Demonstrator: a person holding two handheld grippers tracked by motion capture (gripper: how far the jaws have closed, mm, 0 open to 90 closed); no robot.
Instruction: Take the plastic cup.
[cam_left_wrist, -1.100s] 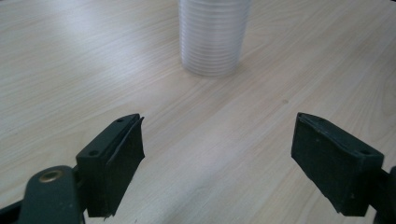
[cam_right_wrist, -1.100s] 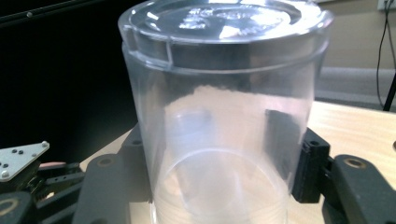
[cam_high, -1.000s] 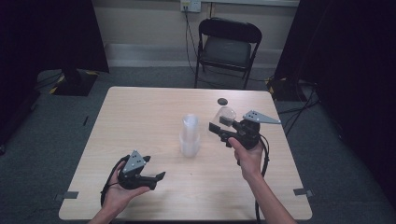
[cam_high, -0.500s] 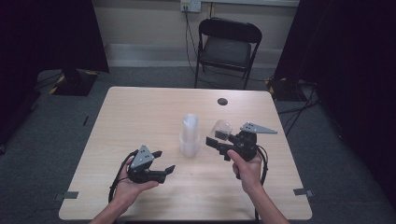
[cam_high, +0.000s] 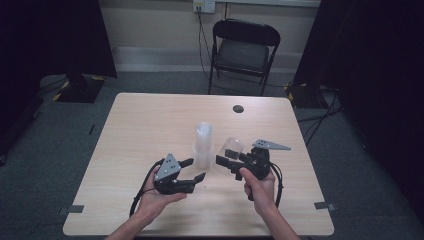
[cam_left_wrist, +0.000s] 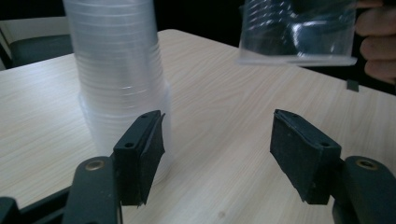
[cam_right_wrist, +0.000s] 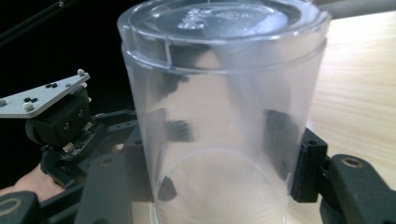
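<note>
Clear cup (cam_right_wrist: 224, 116) in right gripper (cam_high: 231, 160), no legible label.

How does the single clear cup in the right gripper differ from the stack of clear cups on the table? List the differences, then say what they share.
1. The single cup is gripped by the right gripper and held above the table; the stack of cups stands on the table, ungripped, beside the open left gripper.
2. The single cup looks see-through; the stack of cups looks milky and is taller.

Both are clear plastic, held or standing mouth down.
</note>
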